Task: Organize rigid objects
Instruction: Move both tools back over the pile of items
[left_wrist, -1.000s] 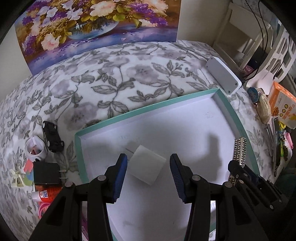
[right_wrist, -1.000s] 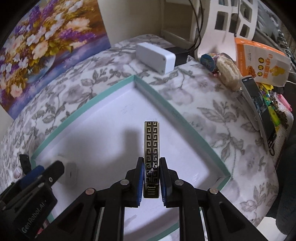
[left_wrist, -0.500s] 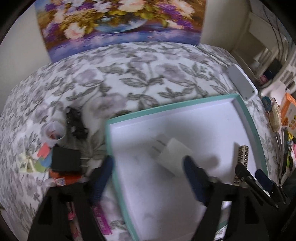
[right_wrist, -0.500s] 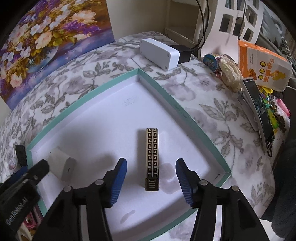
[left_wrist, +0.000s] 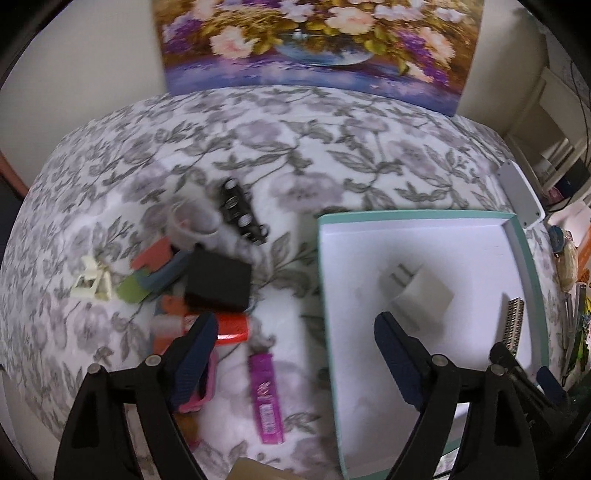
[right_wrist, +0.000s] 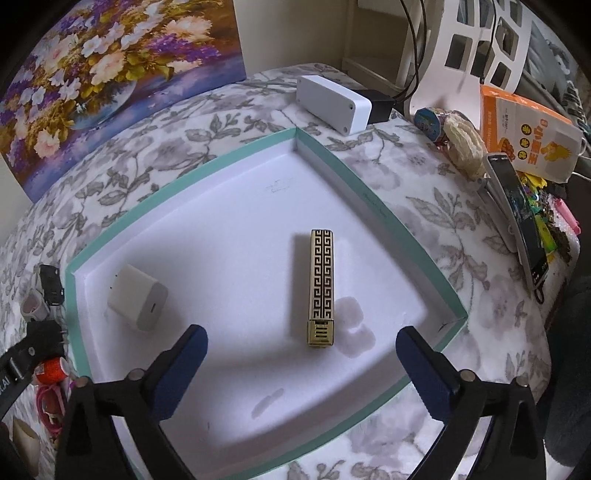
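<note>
Soft, even indoor light; the lighter casts a short shadow leftward in the tray. Left view is motion-blurred, right view sharp. Fisheye bends both, with dark corners

Each tool black-armed, with silver pivot screws and ribbed dark-blue fingers

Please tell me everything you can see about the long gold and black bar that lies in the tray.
The bar is a slim, square-sided stick, glossy like metal or lacquer, with a black key pattern on gold. Its near end is a plain gold part with slots. It lies flat on the white floor of the tray, toward the right side, pointing away from the camera. Nothing grips it: the right tongs stand open above its near end, having just opened.
</note>
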